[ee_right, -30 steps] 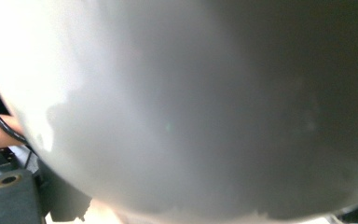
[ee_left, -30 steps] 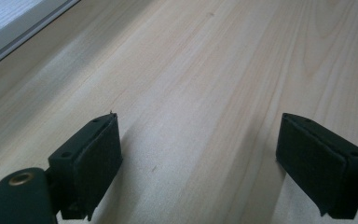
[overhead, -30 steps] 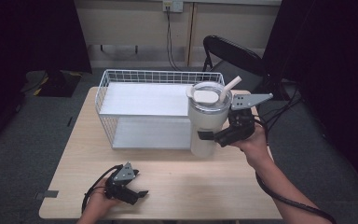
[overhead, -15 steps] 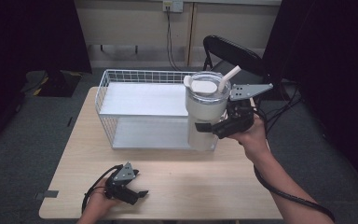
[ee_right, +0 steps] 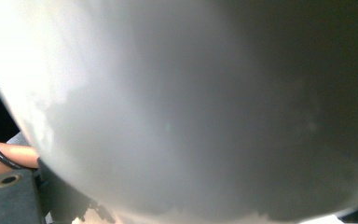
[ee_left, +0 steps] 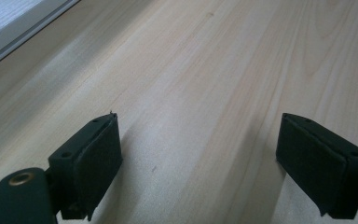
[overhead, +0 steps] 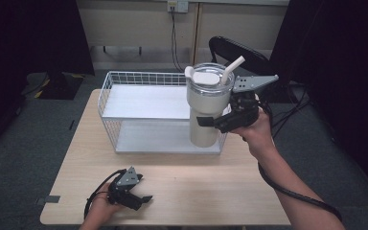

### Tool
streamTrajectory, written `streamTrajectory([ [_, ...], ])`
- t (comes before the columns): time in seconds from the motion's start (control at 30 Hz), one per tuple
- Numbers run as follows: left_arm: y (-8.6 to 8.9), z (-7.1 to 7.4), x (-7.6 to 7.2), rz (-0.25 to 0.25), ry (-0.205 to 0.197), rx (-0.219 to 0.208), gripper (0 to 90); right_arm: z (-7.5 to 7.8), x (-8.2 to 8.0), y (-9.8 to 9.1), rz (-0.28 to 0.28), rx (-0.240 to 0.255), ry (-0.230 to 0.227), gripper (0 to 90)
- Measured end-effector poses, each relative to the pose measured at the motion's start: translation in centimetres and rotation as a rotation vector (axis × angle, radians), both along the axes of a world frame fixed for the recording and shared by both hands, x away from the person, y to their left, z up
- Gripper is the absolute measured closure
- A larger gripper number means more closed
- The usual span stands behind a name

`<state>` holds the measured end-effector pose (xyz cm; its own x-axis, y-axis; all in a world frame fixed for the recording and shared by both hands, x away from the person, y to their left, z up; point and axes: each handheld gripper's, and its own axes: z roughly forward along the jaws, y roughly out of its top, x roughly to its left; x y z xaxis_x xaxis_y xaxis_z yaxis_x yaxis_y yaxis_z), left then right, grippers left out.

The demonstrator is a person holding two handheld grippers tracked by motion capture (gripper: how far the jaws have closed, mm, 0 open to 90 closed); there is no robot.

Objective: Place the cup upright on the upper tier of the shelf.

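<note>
A large cream tumbler [overhead: 207,108] with a clear lid and a white straw [overhead: 232,69] hangs in the air over the right end of the white wire basket [overhead: 139,82]. My right gripper [overhead: 215,122] is shut on the tumbler's body from the right, and the cup's pale wall [ee_right: 191,107] sits right against the camera in the right gripper view. My left gripper [overhead: 141,199] rests low on the wooden table [overhead: 211,191] near the front left edge, its jaws wide apart with bare wood between its pads [ee_left: 93,156].
The basket has a white shelf [overhead: 143,101] on top and a white floor [overhead: 158,136] below. A black chair [overhead: 242,52] stands behind the table at the right. Cables trail from both grippers.
My right gripper has lifted the tumbler off the table and carried it up and toward the basket. The left gripper has stayed put.
</note>
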<state>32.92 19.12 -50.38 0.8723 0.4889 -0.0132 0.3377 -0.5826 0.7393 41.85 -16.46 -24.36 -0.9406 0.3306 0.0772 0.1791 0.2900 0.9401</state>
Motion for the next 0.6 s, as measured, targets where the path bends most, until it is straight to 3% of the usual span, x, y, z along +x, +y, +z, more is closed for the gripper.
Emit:
streamTrajectory([
  [0.6,0.0,0.0,0.0,0.0,0.001,-0.001,13.5,2.0,1.5,1.0,-0.042,0.01,-0.02,9.1],
])
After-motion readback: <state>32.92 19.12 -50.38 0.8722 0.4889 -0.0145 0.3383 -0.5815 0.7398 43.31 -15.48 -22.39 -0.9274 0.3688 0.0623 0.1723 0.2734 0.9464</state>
